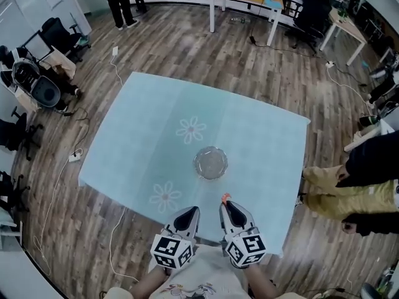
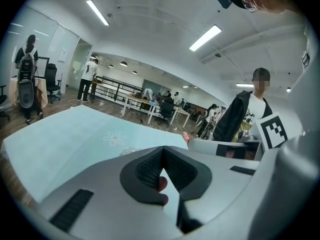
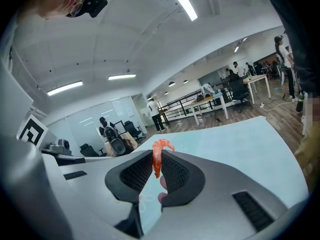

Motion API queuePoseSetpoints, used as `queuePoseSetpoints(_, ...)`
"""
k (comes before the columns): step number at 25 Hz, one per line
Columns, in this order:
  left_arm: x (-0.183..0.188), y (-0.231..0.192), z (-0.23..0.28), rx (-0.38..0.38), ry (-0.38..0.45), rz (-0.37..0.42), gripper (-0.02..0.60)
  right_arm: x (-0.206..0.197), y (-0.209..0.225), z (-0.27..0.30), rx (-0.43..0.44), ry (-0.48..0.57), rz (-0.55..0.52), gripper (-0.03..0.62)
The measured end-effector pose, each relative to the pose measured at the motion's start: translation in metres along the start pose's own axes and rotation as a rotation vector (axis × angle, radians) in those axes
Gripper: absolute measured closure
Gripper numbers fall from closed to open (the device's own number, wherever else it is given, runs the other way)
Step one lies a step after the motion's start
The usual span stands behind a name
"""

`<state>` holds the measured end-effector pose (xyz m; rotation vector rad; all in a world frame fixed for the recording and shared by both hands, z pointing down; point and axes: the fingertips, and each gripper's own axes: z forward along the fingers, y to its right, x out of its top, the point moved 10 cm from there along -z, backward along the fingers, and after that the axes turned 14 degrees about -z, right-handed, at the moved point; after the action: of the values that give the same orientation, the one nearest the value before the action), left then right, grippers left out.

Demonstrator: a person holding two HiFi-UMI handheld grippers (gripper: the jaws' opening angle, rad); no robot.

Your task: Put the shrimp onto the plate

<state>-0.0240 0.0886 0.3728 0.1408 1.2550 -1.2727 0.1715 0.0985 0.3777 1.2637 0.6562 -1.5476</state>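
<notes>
Near table (image 1: 124, 136) edge, short of plate (image 1: 211, 163), R gripper (image 1: 226, 204) pinches shrimp (image 3: 156, 159), L gripper (image 1: 194, 210) closed

- The head view looked steeply down from above the person onto the blue-clothed table (image 1: 249, 129). It took in the whole top and the floor around it, with the left gripper (image 1: 189, 215) and right gripper (image 1: 228, 209) close at its lower edge.
- The left gripper view sat low at the table's near edge. It looked along its own jaws across the cloth towards distant desks, with the right gripper close at its right.
- The right gripper view looked along its own jaws, tilted upward, across the cloth towards a glass wall, with the left gripper at its left.
- All three views shared the cloth and the shrimp (image 1: 225, 197).
</notes>
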Motion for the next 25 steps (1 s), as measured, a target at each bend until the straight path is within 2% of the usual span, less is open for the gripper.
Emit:
queuePoseSetpoints(3, -0.001, -0.002, 0.013, -0.013, -0.041, -0.003, 0.574, -0.005, 0.005, 0.013, -0.014, -0.031, 0.035, 0.525)
queuePoseSetpoints(9, -0.005, -0.028, 0.031, -0.011, -0.092, -0.028, 0.574, -0.014, 0.01, 0.049, -0.048, -0.046, 0.016, 0.525)
queuePoseSetpoints(18, -0.008, -0.068, 0.054, 0.023, -0.119, -0.026, 0.574, -0.029, 0.022, 0.082, -0.079, -0.082, -0.027, 0.525)
queuePoseSetpoints(22, -0.013, -0.081, 0.068, 0.014, -0.132, -0.003, 0.574, -0.042, 0.021, 0.098, -0.097, -0.108, -0.027, 0.525)
queuePoseSetpoints(25, -0.019, -0.086, 0.075, 0.018, -0.139, -0.033, 0.574, -0.053, 0.019, 0.108, -0.091, -0.136, -0.032, 0.525)
